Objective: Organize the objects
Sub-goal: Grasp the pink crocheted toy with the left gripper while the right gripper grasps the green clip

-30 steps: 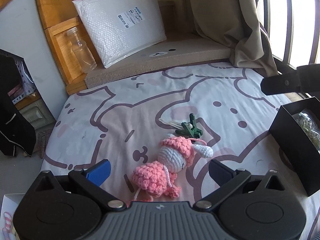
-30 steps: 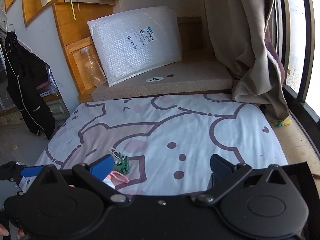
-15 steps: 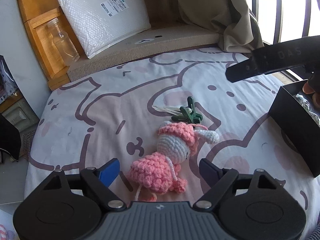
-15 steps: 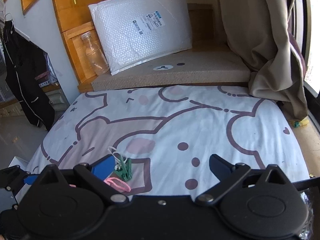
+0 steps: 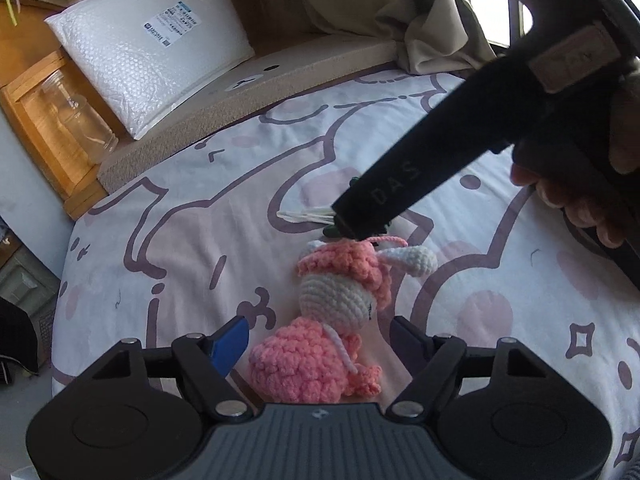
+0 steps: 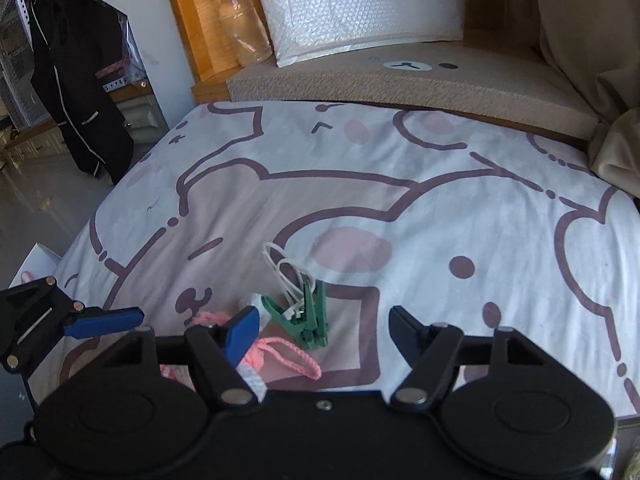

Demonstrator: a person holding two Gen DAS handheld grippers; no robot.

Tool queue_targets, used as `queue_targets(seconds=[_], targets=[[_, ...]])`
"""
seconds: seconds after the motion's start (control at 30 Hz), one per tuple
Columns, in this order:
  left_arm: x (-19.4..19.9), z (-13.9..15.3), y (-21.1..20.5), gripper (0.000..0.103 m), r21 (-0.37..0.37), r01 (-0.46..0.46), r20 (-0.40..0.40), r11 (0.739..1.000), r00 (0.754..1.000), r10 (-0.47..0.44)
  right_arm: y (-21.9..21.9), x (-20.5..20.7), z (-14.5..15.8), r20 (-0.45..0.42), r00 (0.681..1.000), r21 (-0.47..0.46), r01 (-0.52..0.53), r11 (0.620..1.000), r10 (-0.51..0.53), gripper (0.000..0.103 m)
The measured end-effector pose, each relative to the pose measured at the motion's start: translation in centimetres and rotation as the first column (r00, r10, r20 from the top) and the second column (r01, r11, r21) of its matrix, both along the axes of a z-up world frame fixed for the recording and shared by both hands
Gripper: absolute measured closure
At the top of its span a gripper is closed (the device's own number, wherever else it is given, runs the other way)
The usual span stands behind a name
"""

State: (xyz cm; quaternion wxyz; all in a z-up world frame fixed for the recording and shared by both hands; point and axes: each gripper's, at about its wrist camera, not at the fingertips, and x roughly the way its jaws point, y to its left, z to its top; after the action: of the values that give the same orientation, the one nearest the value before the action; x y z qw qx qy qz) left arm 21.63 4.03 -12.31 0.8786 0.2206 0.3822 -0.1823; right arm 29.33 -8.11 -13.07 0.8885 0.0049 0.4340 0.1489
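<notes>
A pink and white crochet doll lies on the printed bedsheet. My left gripper is open, its jaws on either side of the doll's pink body. Just beyond the doll's head lie green clothes pegs on a white string. My right gripper is open and hovers low over the pegs; its body crosses the left wrist view and hides most of them there. The doll's pink loop shows by the right gripper's blue fingertip.
A bubble-wrap parcel leans on a tan cushion at the bed's far end. A clear bottle stands by wooden steps. A beige curtain hangs at the far right. Dark clothing hangs beyond the bed's left edge.
My left gripper has moved forward so its jaws now flank the doll. My right gripper has swung left and down over the green pegs. The black box has left the left wrist view.
</notes>
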Motion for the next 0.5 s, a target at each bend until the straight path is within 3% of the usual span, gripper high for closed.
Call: queue_targets(seconds=[0.17,0.37,0.5], targets=[[0.3,-0.6,-0.7,0.029,0.039,0.047,-0.017,0.998,0.999,-0.047,0.8,1.0,-0.7,-0.046,0.999,-0.021,-0.017,1.000,0.016,0.044],[1.5,-0.9,-0.4,0.036,0.035,0.039,-0.059,0.999,0.998,-0.037,1.5,1.7,-1.5,-0.091,0.996,-0.061,-0.005,0.998,0.000,0.057],[2.2,-0.9,-0.1,0.037,0.027,0.032,-0.078,0.999,0.997,-0.030,2.0,2.1,-1.7,-0.092,0.996,-0.090,0.001,0.996,-0.009,0.058]])
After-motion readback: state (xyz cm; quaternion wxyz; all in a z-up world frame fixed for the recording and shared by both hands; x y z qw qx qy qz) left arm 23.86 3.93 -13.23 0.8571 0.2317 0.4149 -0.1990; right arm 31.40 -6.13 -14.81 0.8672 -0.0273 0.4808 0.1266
